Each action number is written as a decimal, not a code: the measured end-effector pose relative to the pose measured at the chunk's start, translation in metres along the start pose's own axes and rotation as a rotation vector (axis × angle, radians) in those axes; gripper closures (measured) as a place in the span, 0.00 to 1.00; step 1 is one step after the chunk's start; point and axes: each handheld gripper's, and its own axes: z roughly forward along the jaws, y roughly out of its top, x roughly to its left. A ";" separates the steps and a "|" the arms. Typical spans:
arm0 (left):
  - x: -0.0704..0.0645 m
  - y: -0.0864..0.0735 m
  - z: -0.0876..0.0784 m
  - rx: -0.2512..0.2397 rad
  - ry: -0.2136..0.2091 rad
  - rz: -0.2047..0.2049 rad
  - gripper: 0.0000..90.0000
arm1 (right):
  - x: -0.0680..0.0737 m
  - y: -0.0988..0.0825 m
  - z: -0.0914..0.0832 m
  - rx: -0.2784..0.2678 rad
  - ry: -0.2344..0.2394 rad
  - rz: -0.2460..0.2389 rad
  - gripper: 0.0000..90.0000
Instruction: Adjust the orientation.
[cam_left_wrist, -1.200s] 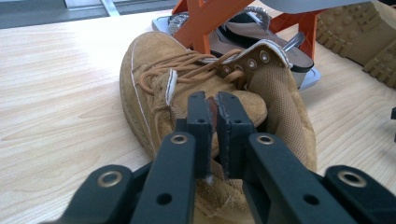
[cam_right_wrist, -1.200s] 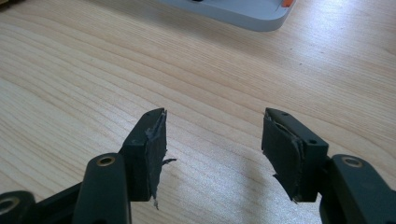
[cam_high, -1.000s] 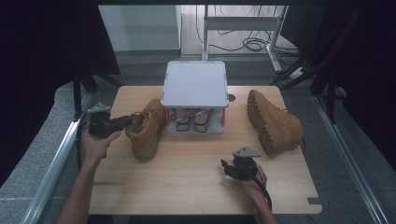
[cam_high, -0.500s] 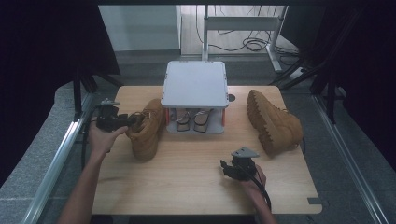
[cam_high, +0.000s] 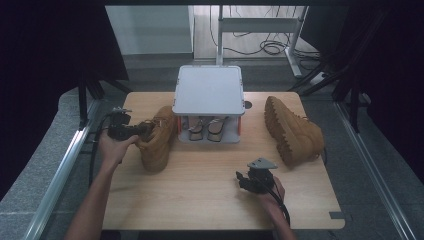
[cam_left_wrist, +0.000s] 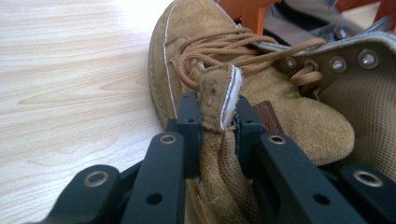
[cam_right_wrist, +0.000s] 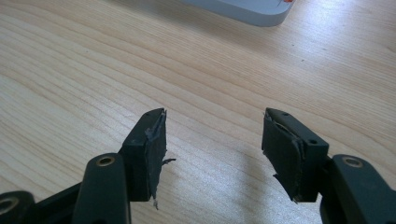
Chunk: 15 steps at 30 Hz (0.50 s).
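A tan suede boot (cam_high: 157, 142) stands upright left of the rack, toe toward me. My left gripper (cam_high: 144, 129) reaches it from the left. In the left gripper view the left gripper (cam_left_wrist: 217, 112) is shut on the boot's tongue (cam_left_wrist: 219, 88), a suede flap with a white edge; its jaws have just been closing on it. Brown laces (cam_left_wrist: 224, 49) run behind the tongue. A second tan boot (cam_high: 295, 130) lies on its side at the right, sole facing left. My right gripper (cam_high: 244, 179) rests near the front edge, and in its own view the right gripper (cam_right_wrist: 212, 135) is open over bare wood.
A grey-topped rack (cam_high: 208, 90) with orange posts stands at the back centre of the wooden table (cam_high: 200, 200). A pair of dark shoes (cam_high: 207, 127) sits under it. Metal rails run along both table sides. A cable trails from each gripper.
My left gripper has moved right to the boot's opening, and its jaws now pinch the tongue. The right gripper and the other boot have not moved.
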 end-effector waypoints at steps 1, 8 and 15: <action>0.002 -0.001 0.000 -0.011 -0.009 -0.014 0.87 | 0.000 0.000 0.000 0.000 0.000 0.000 0.45; 0.007 0.000 -0.009 -0.083 -0.088 -0.081 0.88 | -0.001 0.000 0.000 -0.003 -0.003 0.005 0.45; 0.003 0.004 -0.032 -0.123 -0.122 -0.068 0.88 | 0.000 0.000 -0.001 -0.010 -0.002 0.005 0.45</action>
